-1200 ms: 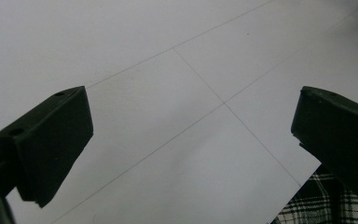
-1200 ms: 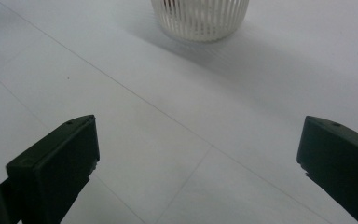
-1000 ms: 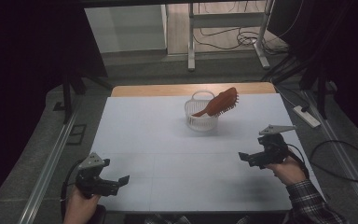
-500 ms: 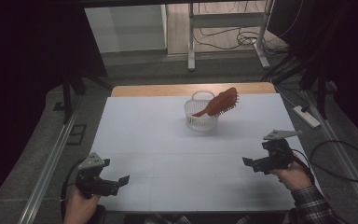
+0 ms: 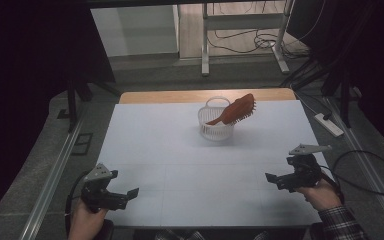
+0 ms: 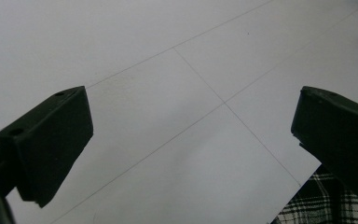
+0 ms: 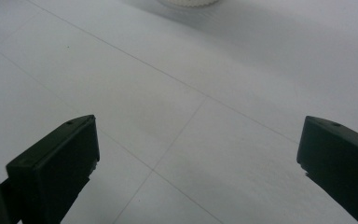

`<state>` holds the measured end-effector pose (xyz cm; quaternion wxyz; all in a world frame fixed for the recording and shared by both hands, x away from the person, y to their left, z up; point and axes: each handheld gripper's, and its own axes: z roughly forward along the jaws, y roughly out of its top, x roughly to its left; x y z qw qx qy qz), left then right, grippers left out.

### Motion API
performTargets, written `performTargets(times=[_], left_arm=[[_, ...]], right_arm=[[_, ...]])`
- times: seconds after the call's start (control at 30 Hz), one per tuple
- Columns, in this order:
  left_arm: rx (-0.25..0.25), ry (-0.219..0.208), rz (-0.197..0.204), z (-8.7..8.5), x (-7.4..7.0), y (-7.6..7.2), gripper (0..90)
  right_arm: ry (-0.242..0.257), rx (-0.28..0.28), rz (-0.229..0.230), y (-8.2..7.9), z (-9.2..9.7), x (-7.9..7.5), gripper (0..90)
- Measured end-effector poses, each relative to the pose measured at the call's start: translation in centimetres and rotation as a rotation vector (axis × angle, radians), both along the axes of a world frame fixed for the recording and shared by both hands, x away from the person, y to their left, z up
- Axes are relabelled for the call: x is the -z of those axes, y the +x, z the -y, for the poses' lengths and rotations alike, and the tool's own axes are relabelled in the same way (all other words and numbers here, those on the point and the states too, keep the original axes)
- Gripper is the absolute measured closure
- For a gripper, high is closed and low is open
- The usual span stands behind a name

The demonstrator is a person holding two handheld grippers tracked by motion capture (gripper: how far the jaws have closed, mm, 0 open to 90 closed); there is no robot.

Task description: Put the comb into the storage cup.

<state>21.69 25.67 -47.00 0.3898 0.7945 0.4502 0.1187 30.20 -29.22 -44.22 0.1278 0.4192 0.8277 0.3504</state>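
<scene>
The left gripper point(image 5: 130, 192) sits at the near-left corner of the desk point(image 5: 180, 150), well apart from the white basket point(image 5: 215, 127), jaws spread wide and empty. The brown hairbrush point(image 5: 235, 111) leans in that basket, head overhanging the rim. The right gripper point(image 5: 272, 179), near-right of the basket, is wide too. A careless nudge could likely tip the light basket or spill the brush.

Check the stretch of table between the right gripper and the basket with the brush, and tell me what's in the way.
Nothing visible. Bare white table lies between the right gripper, jaws open, and the white basket holding the brown brush. The left gripper sits far off at the near left edge.
</scene>
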Motion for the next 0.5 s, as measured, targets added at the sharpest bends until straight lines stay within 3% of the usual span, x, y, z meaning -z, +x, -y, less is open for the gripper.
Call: performTargets(times=[0.5], left_arm=[[-0.001, 0.000, 0.000, 0.0, 0.0, 0.0, 0.0]], right_arm=[[-0.015, 0.035, -0.003, -1.2, 1.6, 0.3, 0.0]])
